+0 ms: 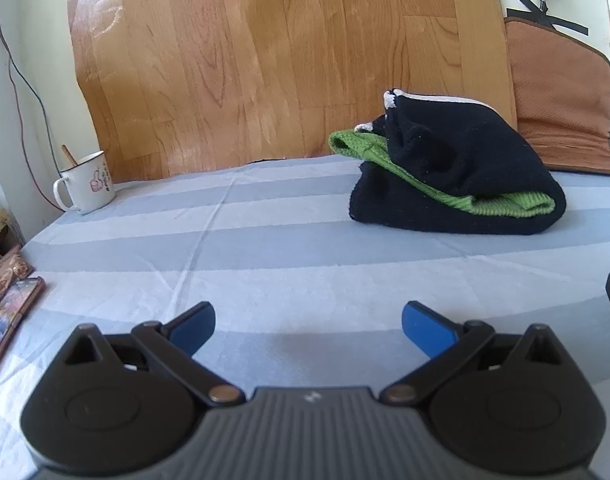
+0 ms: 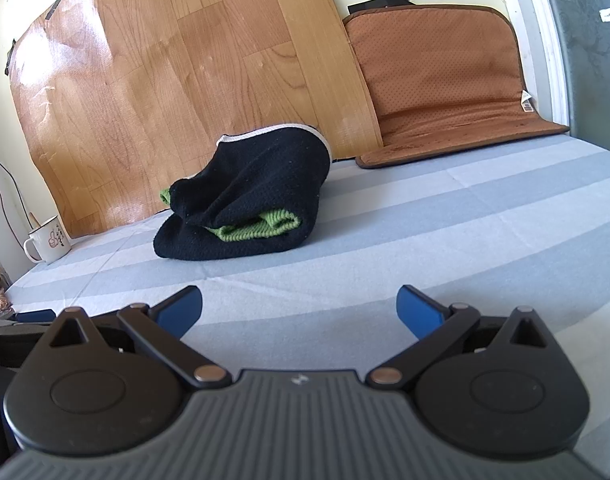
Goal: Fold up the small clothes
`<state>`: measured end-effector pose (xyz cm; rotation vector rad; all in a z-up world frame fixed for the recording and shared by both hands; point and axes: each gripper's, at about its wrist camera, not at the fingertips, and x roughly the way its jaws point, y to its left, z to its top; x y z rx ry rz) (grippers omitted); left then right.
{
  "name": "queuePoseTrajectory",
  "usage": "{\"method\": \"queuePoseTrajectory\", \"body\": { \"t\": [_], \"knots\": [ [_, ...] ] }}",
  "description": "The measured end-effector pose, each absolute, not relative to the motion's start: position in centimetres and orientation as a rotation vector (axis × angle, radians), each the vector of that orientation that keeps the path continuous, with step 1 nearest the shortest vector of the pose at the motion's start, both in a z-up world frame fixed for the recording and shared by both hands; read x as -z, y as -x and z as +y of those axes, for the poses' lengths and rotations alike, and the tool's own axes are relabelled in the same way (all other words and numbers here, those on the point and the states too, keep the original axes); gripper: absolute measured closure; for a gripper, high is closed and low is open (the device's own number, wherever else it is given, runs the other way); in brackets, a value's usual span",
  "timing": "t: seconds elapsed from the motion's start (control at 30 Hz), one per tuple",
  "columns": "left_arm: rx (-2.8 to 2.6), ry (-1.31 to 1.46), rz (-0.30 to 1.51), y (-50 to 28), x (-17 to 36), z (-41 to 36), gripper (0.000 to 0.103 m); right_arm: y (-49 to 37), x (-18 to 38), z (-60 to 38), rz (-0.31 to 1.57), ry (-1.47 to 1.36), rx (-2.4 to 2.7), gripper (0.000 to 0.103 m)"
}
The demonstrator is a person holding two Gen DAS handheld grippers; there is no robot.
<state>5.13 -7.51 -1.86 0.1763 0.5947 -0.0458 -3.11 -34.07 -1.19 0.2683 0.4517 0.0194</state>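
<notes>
A small black knitted garment (image 1: 461, 172) with green lining and white trim lies folded in a bundle on the blue-and-white striped sheet (image 1: 265, 248). In the right wrist view the garment (image 2: 249, 200) lies ahead and left of centre. My left gripper (image 1: 308, 328) is open and empty, low over the sheet, with the bundle ahead to its right. My right gripper (image 2: 299, 308) is open and empty, a short way in front of the bundle. The left gripper's edge shows at the far left of the right wrist view (image 2: 29, 320).
A white enamel mug (image 1: 87, 184) with a wooden spoon stands at the back left of the sheet. A wood-pattern sheet (image 1: 265, 60) leans on the wall behind. A brown padded mat (image 2: 445, 92) leans at the back right. Books (image 1: 9, 312) lie at the left edge.
</notes>
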Motion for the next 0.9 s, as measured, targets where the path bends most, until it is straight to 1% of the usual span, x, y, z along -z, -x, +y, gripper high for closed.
{"method": "queuePoseTrajectory", "body": {
  "t": [0.9],
  "knots": [
    [0.058, -0.216, 0.604, -5.19, 1.87, -7.91, 0.000, 2.98, 1.39, -33.91, 0.458, -0.269, -0.019, 0.000]
  ]
}}
